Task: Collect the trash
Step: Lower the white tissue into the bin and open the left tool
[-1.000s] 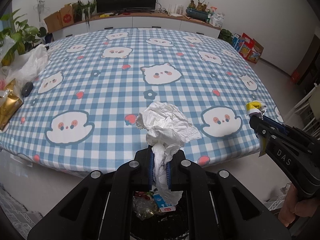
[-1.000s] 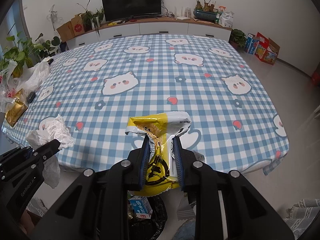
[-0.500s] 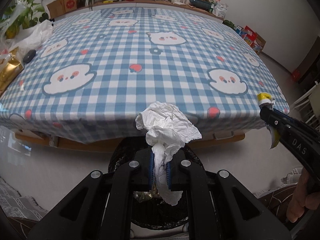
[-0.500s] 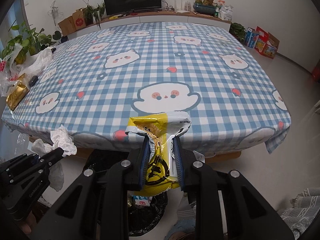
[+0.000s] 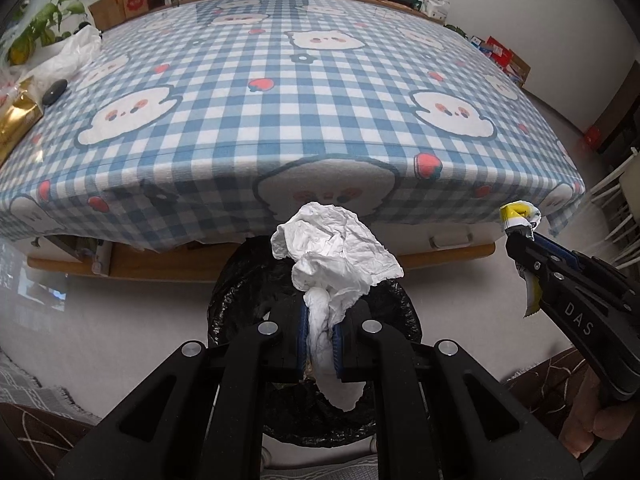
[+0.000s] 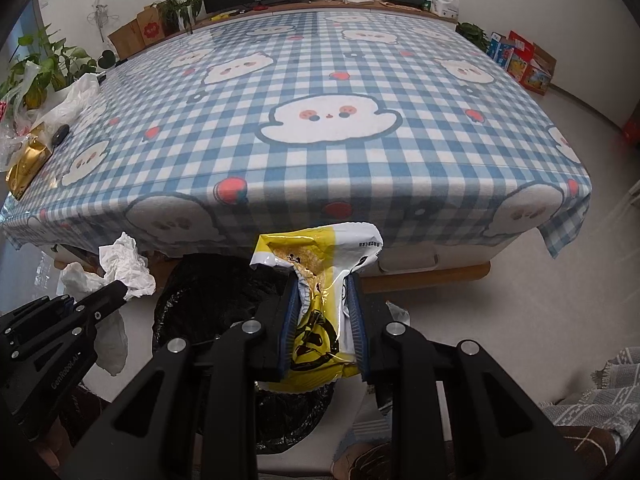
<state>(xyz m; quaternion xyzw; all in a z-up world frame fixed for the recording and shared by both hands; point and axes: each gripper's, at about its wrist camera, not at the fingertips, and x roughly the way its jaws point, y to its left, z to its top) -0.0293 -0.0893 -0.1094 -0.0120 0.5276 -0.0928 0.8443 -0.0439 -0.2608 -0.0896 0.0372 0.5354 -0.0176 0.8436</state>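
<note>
Crumpled white tissue (image 5: 334,252) pinched tight in the left gripper (image 5: 319,340), hanging right over the black-lined trash bin (image 5: 240,292) below the table edge. Torn yellow snack wrapper (image 6: 320,304) clamped just as firmly in the right gripper (image 6: 322,320), above the same bin (image 6: 200,292). Both pieces lifted off the table, neither dropped yet; release into the bag left to do. Checked tablecloth (image 6: 360,80) bare near the front; gold packet (image 6: 28,164) and plastic bags at the far left possibly not trash. Bin contents mostly hidden behind gripper bodies.
</note>
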